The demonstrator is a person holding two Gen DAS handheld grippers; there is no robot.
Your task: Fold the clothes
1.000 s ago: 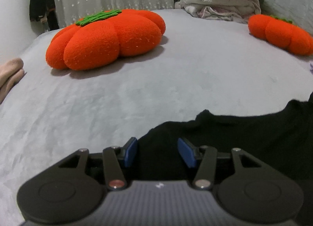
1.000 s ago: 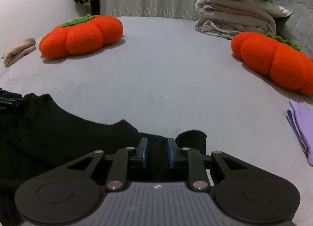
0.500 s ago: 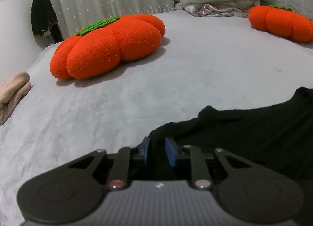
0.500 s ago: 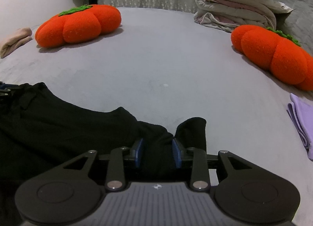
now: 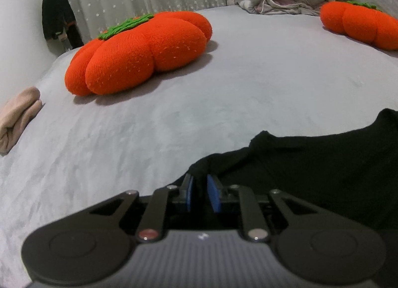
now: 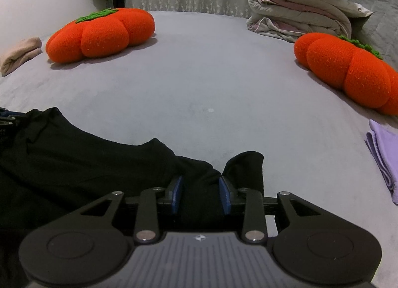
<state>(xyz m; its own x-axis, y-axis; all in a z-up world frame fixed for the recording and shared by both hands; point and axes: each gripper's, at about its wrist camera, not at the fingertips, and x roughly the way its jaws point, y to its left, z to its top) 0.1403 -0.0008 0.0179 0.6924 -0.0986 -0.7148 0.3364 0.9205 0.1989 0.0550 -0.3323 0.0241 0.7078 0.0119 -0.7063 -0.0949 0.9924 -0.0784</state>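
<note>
Black garment (image 5: 323,168) pinched in left gripper (image 5: 200,188) jaws.

**A:** What is the subject?
**B:** A black garment (image 5: 323,171), matte knit, lying spread and rumpled across the grey bed surface (image 5: 223,93) (lower right, about 4 o'clock, in the left view).

**A:** And in the right view?
**B:** It spans 6 to 9 o'clock (image 6: 74,163), one small end upturned near 6.

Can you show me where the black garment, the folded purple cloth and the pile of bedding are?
black garment (image 6: 82,163), right wrist view, on its flat middle.
folded purple cloth (image 6: 385,153), right wrist view, on its top layer.
pile of bedding (image 6: 301,14), right wrist view, on the folded quilt under the pillow.
</note>
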